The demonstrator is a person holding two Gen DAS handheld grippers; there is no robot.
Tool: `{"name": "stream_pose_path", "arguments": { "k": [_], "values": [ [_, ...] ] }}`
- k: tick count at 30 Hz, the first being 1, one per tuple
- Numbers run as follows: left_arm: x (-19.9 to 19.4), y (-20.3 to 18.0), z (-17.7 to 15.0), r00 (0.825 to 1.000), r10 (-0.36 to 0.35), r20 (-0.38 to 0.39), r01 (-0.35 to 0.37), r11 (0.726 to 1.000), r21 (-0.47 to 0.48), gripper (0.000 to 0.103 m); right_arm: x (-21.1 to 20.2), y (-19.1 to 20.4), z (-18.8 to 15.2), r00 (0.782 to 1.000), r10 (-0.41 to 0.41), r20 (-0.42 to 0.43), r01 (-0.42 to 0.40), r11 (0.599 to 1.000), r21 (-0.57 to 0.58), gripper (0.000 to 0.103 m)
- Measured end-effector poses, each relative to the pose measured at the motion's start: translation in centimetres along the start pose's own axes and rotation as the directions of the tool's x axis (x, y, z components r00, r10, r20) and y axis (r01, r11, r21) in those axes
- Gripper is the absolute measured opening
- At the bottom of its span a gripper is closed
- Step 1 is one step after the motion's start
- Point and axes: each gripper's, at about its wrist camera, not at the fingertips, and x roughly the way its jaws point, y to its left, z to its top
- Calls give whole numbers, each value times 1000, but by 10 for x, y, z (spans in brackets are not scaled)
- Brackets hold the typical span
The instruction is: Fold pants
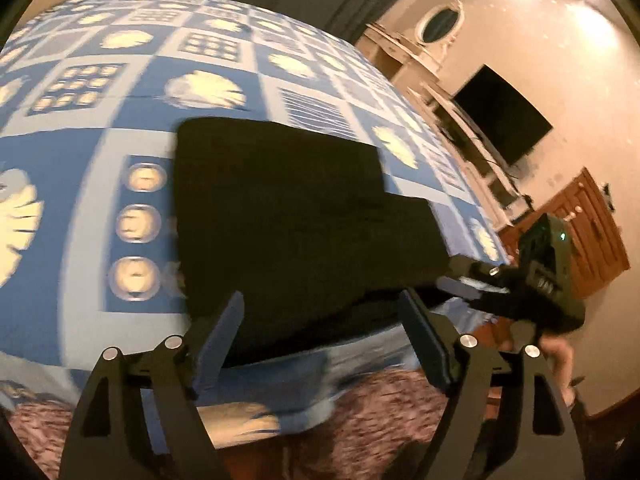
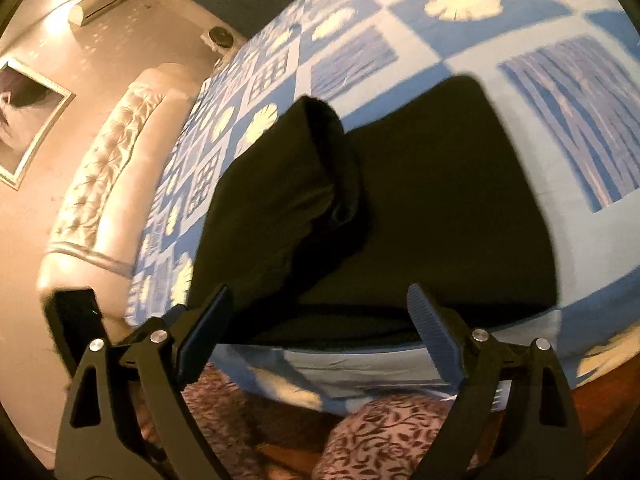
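- Left gripper (image 1: 320,336): nearest the left wrist camera, jaws spread wide, nothing between them, pads clear of the cloth; poised over the bed's near edge.
- Right gripper (image 2: 320,326): nearest the right wrist camera, jaws likewise wide apart, gripping nothing; fingertips just short of the garment's near edge.
- Black pants (image 1: 296,224): folded into a compact stack, lying flat on the bed close to the near edge; in the right wrist view one folded layer (image 2: 288,184) lies on top at the left, with an open rounded end facing away.
- Bedsheet (image 1: 100,92): blue and white checks with pale shell motifs, under the pants.
- Headboard (image 2: 108,184): cream, tufted, at left in the right wrist view.
- Television (image 1: 504,114): dark, wall-mounted, at right in the left wrist view.
- Floral fabric (image 2: 384,432): brown-patterned, below the bed edge.
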Motion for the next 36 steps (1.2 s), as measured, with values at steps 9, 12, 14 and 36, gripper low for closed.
{"name": "stream_pose_path", "arguments": {
  "k": [9, 12, 14, 36],
  "values": [
    [14, 86, -10, 994, -80, -68, 52, 939, -339, 86, 15, -19, 39, 996, 90, 24, -93, 978, 187, 90],
    [31, 109, -13, 975, -193, -114, 123, 884, -452, 88, 28, -21, 45, 994, 107, 6, -106, 975, 194, 90],
    [31, 114, -12, 970, -218, -111, 138, 862, -489, 88, 36, -22, 47, 993, 116, -9, -112, 974, 199, 90],
    [29, 127, -19, 960, -277, -35, 216, 816, -536, 92, 73, -1, 46, 994, 71, -82, -60, 989, 132, 16]
  ]
}}
